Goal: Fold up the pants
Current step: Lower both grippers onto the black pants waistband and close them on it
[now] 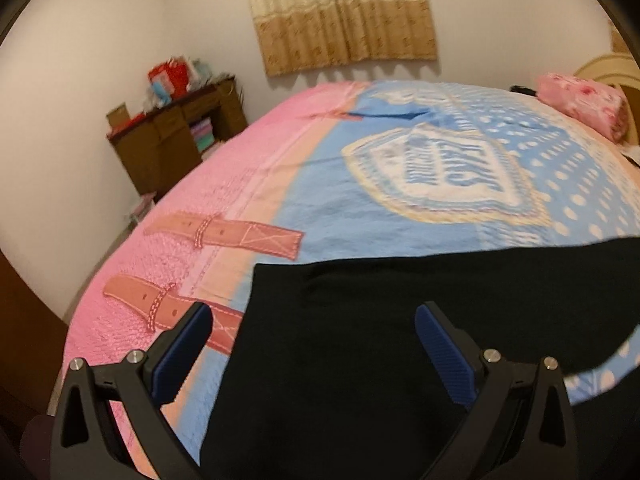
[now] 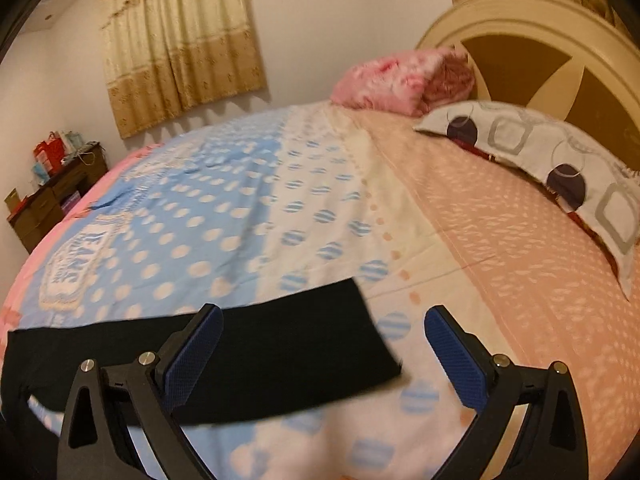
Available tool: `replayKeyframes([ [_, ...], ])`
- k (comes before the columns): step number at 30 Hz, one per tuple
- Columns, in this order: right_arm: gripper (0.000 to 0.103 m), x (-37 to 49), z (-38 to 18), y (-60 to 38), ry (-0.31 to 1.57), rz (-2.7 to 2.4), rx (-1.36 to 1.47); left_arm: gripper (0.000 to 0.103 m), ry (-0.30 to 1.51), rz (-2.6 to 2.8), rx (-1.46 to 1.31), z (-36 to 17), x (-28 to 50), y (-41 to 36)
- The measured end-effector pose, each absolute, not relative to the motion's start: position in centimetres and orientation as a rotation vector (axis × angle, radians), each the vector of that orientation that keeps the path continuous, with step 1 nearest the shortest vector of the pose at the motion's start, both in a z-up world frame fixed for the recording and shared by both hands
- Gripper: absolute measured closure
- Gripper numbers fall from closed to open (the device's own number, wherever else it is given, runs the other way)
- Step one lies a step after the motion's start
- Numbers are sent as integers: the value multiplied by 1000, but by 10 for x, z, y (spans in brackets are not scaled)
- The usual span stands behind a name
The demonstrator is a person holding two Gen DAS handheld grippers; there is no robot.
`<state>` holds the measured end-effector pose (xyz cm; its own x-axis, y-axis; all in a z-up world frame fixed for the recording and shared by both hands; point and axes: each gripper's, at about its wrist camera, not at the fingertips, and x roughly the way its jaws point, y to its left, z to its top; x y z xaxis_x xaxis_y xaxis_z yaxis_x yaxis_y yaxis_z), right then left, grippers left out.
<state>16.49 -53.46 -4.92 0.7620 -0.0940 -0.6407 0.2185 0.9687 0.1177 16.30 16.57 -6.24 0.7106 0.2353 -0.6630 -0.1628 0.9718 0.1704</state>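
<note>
- Your left gripper [image 1: 314, 354] hangs wide open over the black pants [image 1: 380, 360], which lie flat on the near side of the bedspread [image 1: 320, 216].
- Right gripper [image 2: 324, 354] is spread open too, with a pant leg end [image 2: 320, 344] between its fingers.
- Farther off: patterned pillow [image 2: 560, 160], pink blanket [image 2: 400, 80], curtain [image 1: 340, 12], and a brown desk [image 1: 172, 136] far left.

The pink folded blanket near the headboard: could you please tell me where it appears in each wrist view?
Left wrist view: the blanket lies at the far right edge, upper part, on the bed's far corner.
Right wrist view: it lies upper centre-right, left of the headboard.
Shared landmark: the curtain on the far wall.
</note>
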Motion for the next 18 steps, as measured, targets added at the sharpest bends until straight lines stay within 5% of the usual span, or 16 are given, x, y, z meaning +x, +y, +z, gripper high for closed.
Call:
replayKeyframes([
  [5,17,210,-75,-555,792,-156,214,0,819,238,82,-81,192,185],
  [18,20,244,-122,-562,948,-143,163,3,914,232,-46,-112,225,236],
])
